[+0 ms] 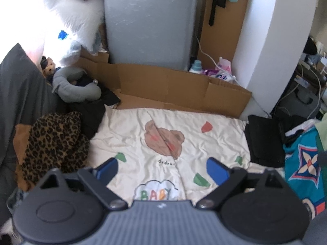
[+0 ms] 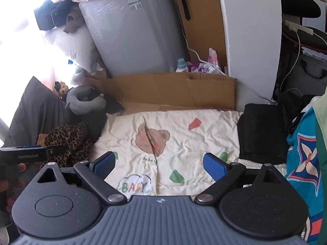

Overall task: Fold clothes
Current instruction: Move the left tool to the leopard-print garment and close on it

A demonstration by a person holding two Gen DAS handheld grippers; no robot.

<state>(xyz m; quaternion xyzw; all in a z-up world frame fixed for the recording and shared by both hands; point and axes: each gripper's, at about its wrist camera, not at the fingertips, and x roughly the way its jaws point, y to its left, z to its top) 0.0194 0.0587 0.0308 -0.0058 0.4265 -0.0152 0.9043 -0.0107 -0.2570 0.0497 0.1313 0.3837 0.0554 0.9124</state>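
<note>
A cream blanket with a brown bear and "BABY" print (image 1: 167, 143) lies spread on the bed, also in the right wrist view (image 2: 163, 138). A folded black garment (image 1: 263, 140) lies at its right edge, also in the right wrist view (image 2: 261, 132). A leopard-print garment (image 1: 55, 143) is heaped at the left, also in the right wrist view (image 2: 69, 140). My left gripper (image 1: 162, 168) is open and empty above the blanket's near part. My right gripper (image 2: 159, 163) is open and empty above the same area. The left gripper's side shows at the right wrist view's left edge (image 2: 30, 153).
A flattened cardboard sheet (image 1: 173, 85) stands behind the blanket against a grey wrapped appliance (image 1: 147, 20). A grey neck pillow (image 1: 77, 85) and dark bedding (image 1: 22, 94) lie at the left. A teal patterned cloth (image 1: 304, 163) is at the right. Bottles (image 2: 181, 65) stand behind the cardboard.
</note>
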